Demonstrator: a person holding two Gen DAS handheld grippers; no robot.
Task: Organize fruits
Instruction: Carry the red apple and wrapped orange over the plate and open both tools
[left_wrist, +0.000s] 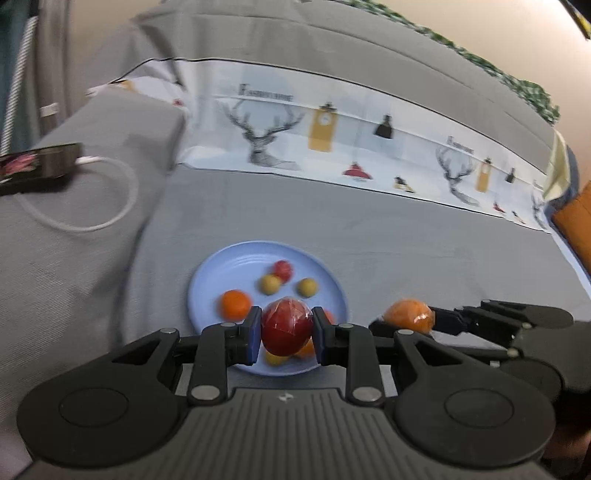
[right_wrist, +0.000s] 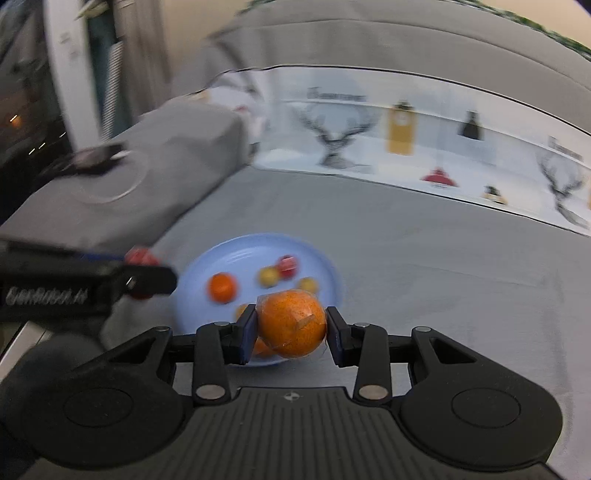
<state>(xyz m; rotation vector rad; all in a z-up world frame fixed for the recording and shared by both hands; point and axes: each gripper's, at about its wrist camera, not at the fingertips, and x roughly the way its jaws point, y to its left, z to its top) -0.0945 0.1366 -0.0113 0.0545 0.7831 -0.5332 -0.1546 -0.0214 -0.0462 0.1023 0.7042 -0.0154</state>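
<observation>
I am holding a wrapped red apple (left_wrist: 287, 326) clenched in the left gripper (left_wrist: 284, 332) over the blue plate's (left_wrist: 221, 266) near rim; the right gripper (right_wrist: 291, 328) is grasping a wrapped orange (right_wrist: 291, 323). I am advising low, separate releases into bare spots.

Right hand-held gripper (right_wrist: 291, 334) clamps wrapped orange (right_wrist: 291, 323) — over plate (right_wrist: 325, 266)

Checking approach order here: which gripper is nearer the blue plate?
Left. The left gripper, clamping a red apple, hangs over the blue plate's near edge; the right gripper, holding an orange, sits off its right side.
</observation>
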